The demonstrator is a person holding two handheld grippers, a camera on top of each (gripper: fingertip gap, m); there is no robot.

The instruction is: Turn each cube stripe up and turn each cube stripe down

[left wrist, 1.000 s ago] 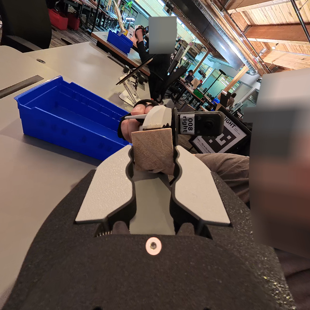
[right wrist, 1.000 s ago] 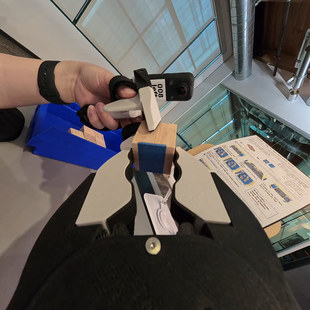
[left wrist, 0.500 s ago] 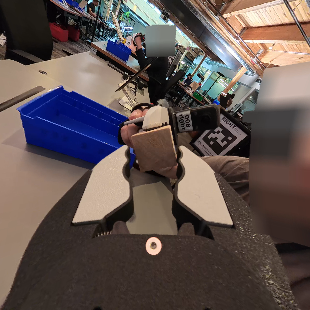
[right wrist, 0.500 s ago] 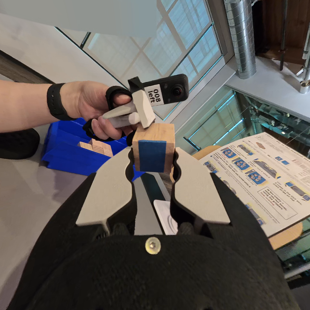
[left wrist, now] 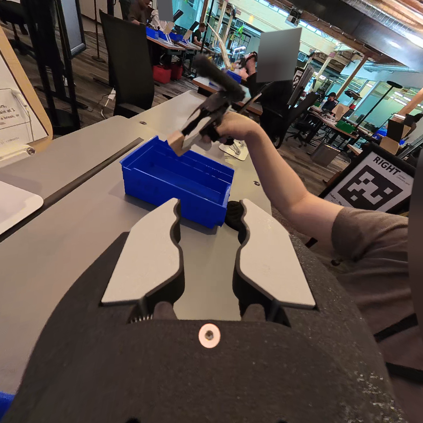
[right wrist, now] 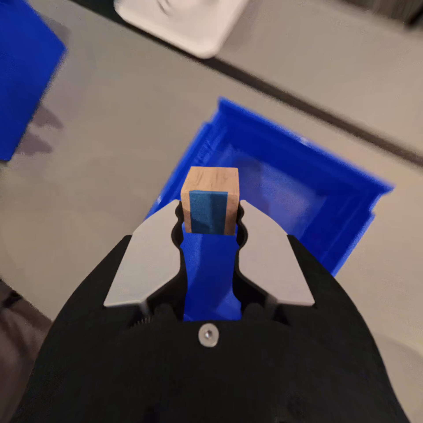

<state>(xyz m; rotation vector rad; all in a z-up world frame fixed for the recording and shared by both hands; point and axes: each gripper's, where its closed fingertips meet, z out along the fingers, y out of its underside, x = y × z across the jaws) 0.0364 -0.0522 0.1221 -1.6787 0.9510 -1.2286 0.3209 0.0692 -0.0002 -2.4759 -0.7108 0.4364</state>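
My right gripper (right wrist: 210, 214) is shut on a wooden cube (right wrist: 210, 201) with a blue stripe facing the camera. It holds the cube above an open blue bin (right wrist: 286, 206). In the left wrist view the same gripper (left wrist: 183, 142) hangs tilted over the far side of that blue bin (left wrist: 178, 183), the cube (left wrist: 175, 142) at its tips. My left gripper (left wrist: 210, 215) is open and empty, hovering above the grey table (left wrist: 68, 229) just in front of the bin.
A second blue bin (right wrist: 20, 75) lies at the left edge of the right wrist view. A white tray (right wrist: 178, 23) sits beyond it and shows at the left in the left wrist view (left wrist: 13, 206). A black-and-white marker sign (left wrist: 370, 185) stands at the right.
Both grippers were shut on the cube together. The left let go and drew back. The right gripper carried the cube away and swung down over the blue bin.
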